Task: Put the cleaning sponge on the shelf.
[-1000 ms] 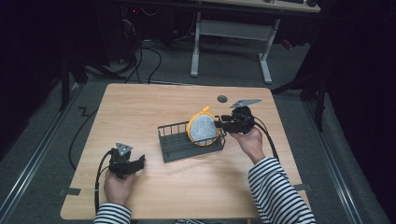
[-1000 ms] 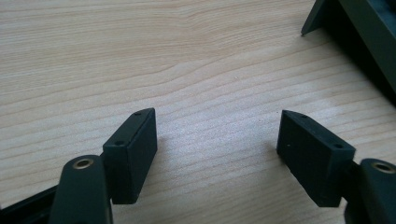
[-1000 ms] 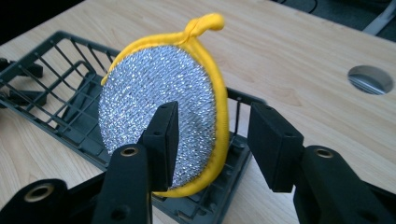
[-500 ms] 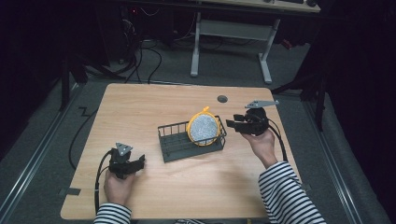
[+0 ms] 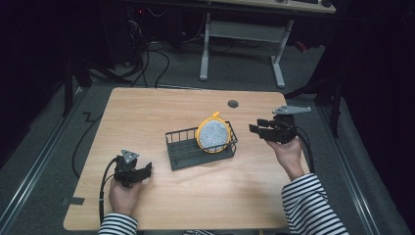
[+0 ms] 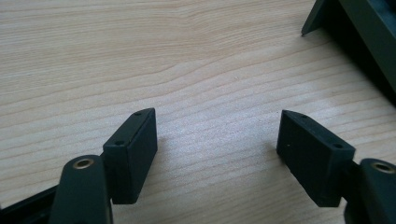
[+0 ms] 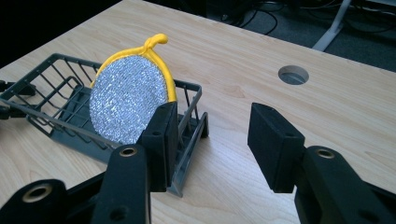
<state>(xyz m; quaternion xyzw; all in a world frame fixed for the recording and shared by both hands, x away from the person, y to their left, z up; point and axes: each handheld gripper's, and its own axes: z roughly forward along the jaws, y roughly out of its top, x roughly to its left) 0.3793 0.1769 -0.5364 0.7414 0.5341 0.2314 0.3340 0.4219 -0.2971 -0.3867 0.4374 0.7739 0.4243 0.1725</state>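
Right tongs (image 5: 256, 127) gape beside rack (image 5: 182, 155) — scrubber (image 5: 213, 135) propped inside.

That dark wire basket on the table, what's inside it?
The wire basket holds one round silver scrubbing pad with a yellow rim, standing on edge at its right end. The basket floor behind the pad is hidden; the rest looks empty.

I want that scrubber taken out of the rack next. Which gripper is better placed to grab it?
Probably the right gripper: it is open beside the rack, at the end where the scrubber stands. The left gripper sits lower on the table.
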